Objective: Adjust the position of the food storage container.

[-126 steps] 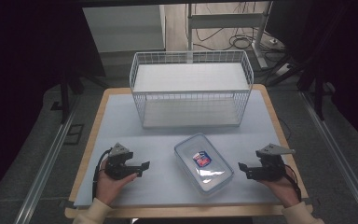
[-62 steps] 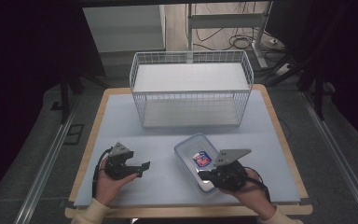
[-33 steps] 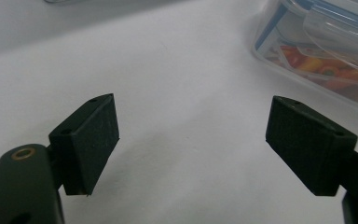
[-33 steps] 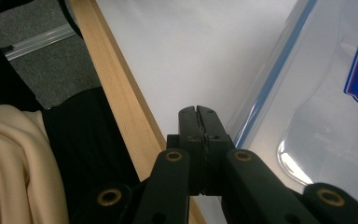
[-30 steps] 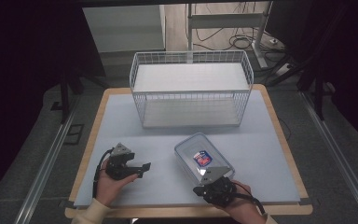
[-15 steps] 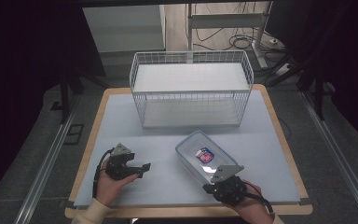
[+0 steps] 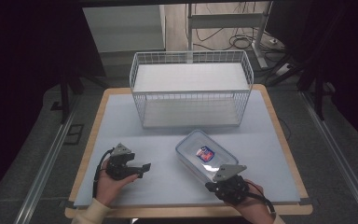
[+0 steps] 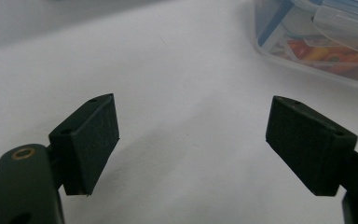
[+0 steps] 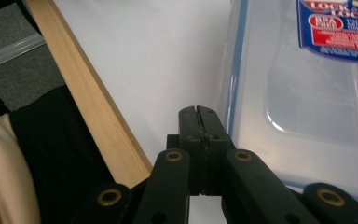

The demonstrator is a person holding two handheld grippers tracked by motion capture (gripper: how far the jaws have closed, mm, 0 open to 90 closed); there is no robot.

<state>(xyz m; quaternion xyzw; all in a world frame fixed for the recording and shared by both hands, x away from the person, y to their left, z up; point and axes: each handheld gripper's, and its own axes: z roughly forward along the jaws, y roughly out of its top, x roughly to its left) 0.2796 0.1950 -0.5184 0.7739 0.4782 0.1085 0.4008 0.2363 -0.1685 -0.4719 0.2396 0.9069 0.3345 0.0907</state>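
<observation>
Lying slantwise on the table (image 7: pixel 121 121) before the wire basket (image 7: pixel 191 88), the plastic box (image 7: pixel 204 156) has the closed, empty right gripper (image 9: pixel 199 114) at its near corner, while the open left gripper (image 8: pixel 191 140) rests farther aside.

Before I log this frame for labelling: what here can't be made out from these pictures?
- Contents of the plastic container: in the left gripper view, blur and the container's wall leave only coloured shapes.
- Label small print: cut by the right gripper view's edges, blurred.
- Whether the right gripper, jaws pressed together, touches the container's near edge: its own jaws cover the spot.
- Wire basket floor: crossed by the mesh in the high view.
</observation>
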